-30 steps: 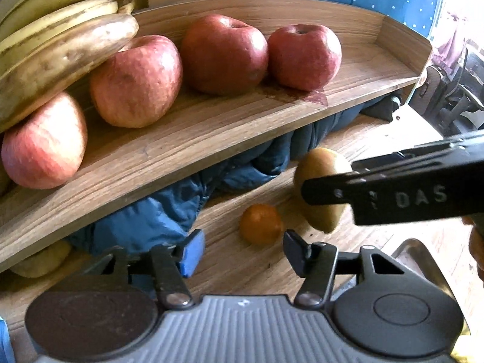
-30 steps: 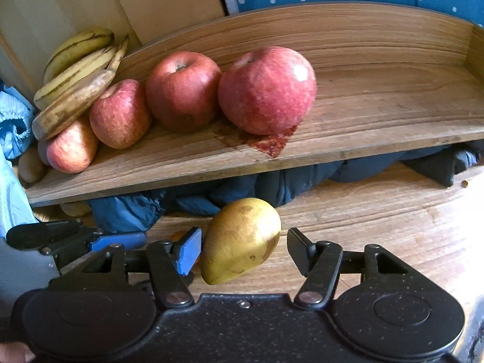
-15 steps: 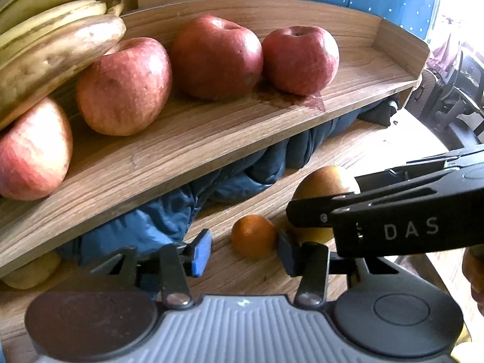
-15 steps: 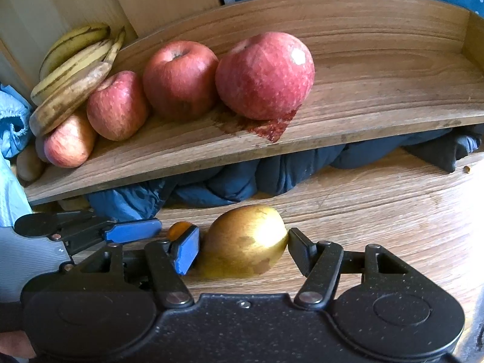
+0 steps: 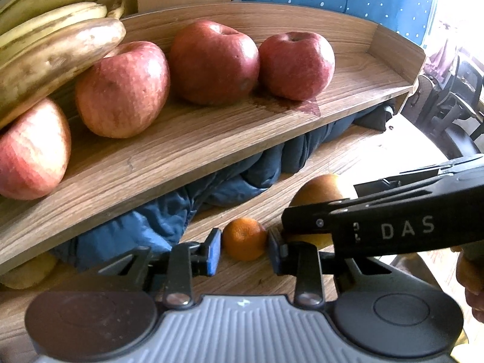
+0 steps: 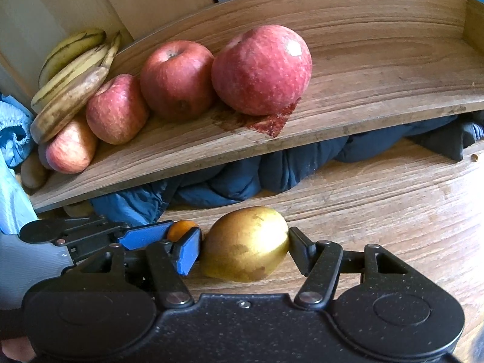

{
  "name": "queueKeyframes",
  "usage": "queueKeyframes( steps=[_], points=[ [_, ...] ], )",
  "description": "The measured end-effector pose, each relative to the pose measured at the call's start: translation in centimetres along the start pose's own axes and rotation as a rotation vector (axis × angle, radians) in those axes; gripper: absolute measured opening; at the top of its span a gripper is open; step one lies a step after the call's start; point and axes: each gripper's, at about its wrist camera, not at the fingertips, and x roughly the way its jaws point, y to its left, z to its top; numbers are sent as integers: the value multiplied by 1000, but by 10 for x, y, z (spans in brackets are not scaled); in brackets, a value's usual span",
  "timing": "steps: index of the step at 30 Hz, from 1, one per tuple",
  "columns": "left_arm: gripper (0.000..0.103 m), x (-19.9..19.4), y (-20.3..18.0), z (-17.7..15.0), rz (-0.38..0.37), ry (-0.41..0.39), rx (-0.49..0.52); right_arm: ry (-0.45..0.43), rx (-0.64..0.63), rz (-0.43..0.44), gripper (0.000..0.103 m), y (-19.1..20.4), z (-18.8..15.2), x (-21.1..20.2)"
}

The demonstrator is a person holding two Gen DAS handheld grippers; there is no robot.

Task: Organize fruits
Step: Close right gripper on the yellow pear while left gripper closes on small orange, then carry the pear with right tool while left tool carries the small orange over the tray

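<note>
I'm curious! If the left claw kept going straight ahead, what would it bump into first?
The small orange, already sitting between the left claw tips. Past it lies the blue cloth under the shelf, though depth is hard to judge.

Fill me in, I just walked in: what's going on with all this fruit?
A person is sorting fruit with two handheld grippers. The left gripper has its jaws on either side of the orange on the table; the right gripper brackets the pear beside it. Apples and bananas sit on the shelf.
</note>
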Motion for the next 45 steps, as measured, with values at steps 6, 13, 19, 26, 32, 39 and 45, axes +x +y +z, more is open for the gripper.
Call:
queueKeyframes(
  steps=[6, 13, 19, 26, 32, 39, 45],
  points=[
    [36, -4, 3, -3, 10, 7, -13, -4, 9, -2, 63, -2, -2, -2],
    [35, -10, 4, -8, 18, 15, -22, -2, 5, 2, 63, -2, -8, -7],
    [35, -19, 3, -13, 28, 10, -29, -3, 6, 5, 62, -2, -13, -12],
    [35, -34, 0, -18, 40, 2, -38, -4, 3, 25, 60, 0, -17, -20],
    [35, -45, -3, -25, 54, -1, -55, -8, -7, 50, 59, 2, -22, -26],
    [35, -55, -7, -33, 69, -6, -73, -10, -25, 74, 58, 5, -27, -33],
    [35, -60, -10, -37, 76, -12, -85, -15, -37, 85, 58, 8, -29, -40]
  ],
)
